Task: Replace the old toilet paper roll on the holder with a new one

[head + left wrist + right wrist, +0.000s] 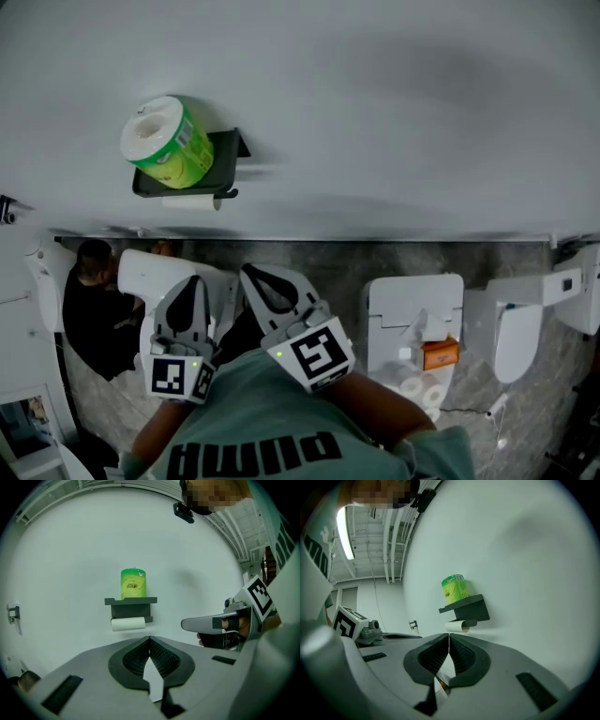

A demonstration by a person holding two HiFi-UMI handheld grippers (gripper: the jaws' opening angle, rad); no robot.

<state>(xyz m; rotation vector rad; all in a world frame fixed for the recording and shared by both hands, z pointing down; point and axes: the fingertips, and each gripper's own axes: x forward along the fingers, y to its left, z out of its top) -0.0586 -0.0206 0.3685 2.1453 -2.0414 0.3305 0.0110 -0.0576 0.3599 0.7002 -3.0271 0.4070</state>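
Where holder point(223, 157) hangs, wall point(394, 103) plain white; floor point(337, 272) seemingly marbled.

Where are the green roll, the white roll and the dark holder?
green roll point(183, 155): head view, green wrapper.
white roll point(128, 624): left gripper view, its middle.
dark holder point(472, 611): right gripper view, side face.

Left gripper point(149, 639) jaws together, right gripper point(449, 637) jaws together, side by side

New roll point(167, 142) atop the wall holder point(223, 157), old roll point(187, 202) just beneath.
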